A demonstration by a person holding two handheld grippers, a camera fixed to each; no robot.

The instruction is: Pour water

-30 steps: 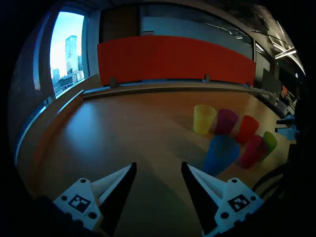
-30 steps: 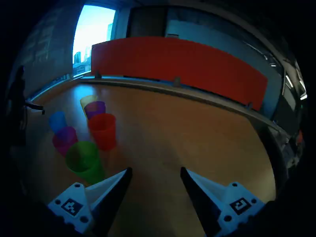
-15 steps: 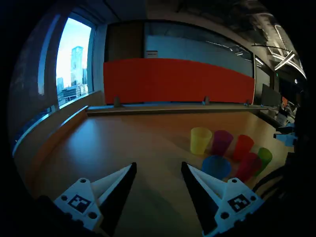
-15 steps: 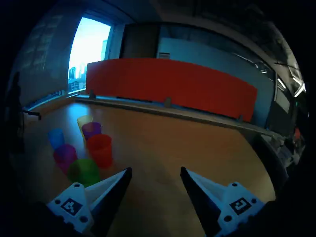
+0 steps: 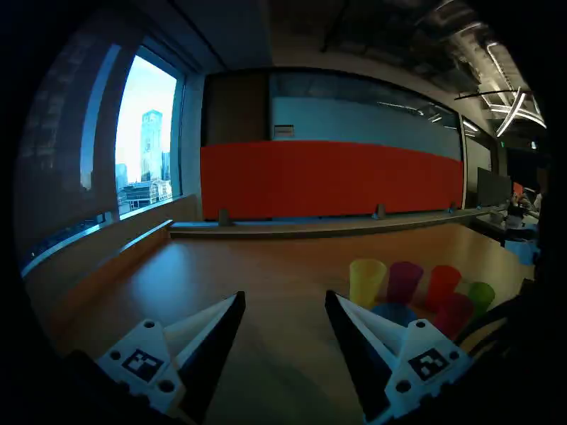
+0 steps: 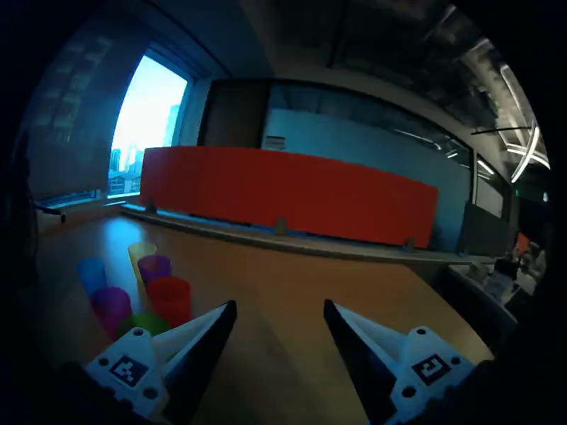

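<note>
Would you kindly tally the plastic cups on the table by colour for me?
Yellow cup: 1
Blue cup: 1
Red cup: 1
Green cup: 1
Purple cups: 2
Total: 6 cups

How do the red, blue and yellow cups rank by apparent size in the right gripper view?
1. red cup: largest, but nearest the camera.
2. blue cup and yellow cup: look alike, so not ranked.

Table point(image 5: 269, 269): I read it as wood, smooth, with a soft sheen.
Cups point(image 5: 367, 280): translucent coloured plastic, smooth, I'd say.
Left gripper point(image 5: 283, 294) fingers point(image 5: 205, 333): matt white plastic, black inner faces.
Red panel point(image 5: 326, 177): looks matt to me.
</note>
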